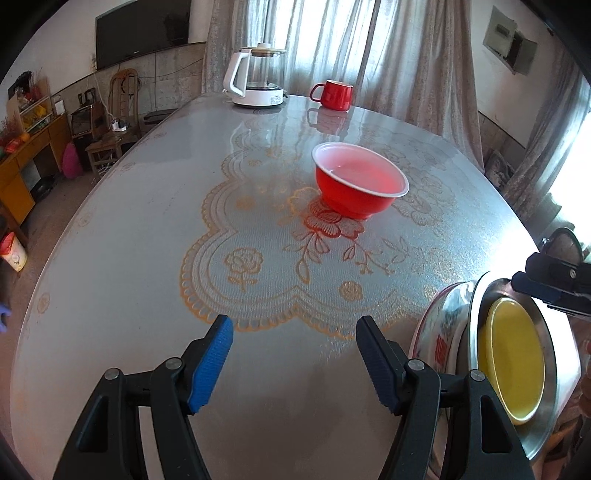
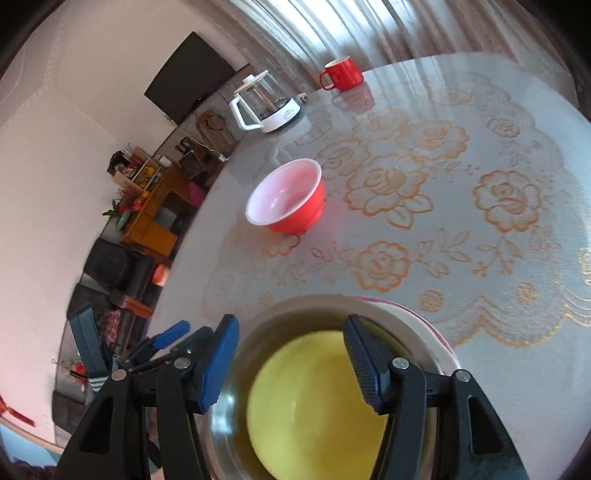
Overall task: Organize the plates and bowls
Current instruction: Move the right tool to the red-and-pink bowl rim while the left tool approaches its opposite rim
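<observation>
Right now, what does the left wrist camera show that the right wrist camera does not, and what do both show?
Only the left wrist view shows the whole left gripper, open over bare table, and the printing on the white plate under the stack.

Only the right wrist view shows the whole right gripper, open above the yellow bowl, not touching it.

Both show the red bowl, the red mug, the kettle, the yellow bowl in the metal dish, and the television.
</observation>
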Available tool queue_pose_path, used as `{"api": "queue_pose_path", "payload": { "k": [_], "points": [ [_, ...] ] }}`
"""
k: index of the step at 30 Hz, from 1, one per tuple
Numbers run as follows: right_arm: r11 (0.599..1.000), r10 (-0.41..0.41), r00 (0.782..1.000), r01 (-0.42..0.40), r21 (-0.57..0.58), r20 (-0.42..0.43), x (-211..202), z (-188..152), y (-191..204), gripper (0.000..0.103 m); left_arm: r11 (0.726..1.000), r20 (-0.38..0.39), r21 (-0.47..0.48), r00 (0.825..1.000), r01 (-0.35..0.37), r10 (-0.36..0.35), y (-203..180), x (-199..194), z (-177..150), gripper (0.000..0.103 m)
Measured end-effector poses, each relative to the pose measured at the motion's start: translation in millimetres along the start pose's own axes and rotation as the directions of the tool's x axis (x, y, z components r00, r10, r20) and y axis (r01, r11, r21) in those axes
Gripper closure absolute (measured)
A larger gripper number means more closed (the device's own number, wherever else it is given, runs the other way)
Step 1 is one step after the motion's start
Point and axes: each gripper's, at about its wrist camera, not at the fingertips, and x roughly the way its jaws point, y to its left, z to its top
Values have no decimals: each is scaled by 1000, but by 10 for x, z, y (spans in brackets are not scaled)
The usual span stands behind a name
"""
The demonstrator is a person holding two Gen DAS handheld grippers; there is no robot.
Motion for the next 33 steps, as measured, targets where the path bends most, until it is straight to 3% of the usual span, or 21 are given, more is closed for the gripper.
{"api": "queue_pose_path", "payload": {
  "k": [3,23,33],
  "points": [
    [999,34,999,-34,19,-4,97,119,22,43,1000,2,5,1000,12,-12,-22,46,78,26],
    [993,12,998,-5,116,-61,712,868,-112,43,1000,-14,3,1000,10,-10,31,453,564,26],
    [992,-41,997,49,117,-68,944,1108,-151,46,993,-41,-104,997,53,-58,242,712,856,27]
  ]
}}
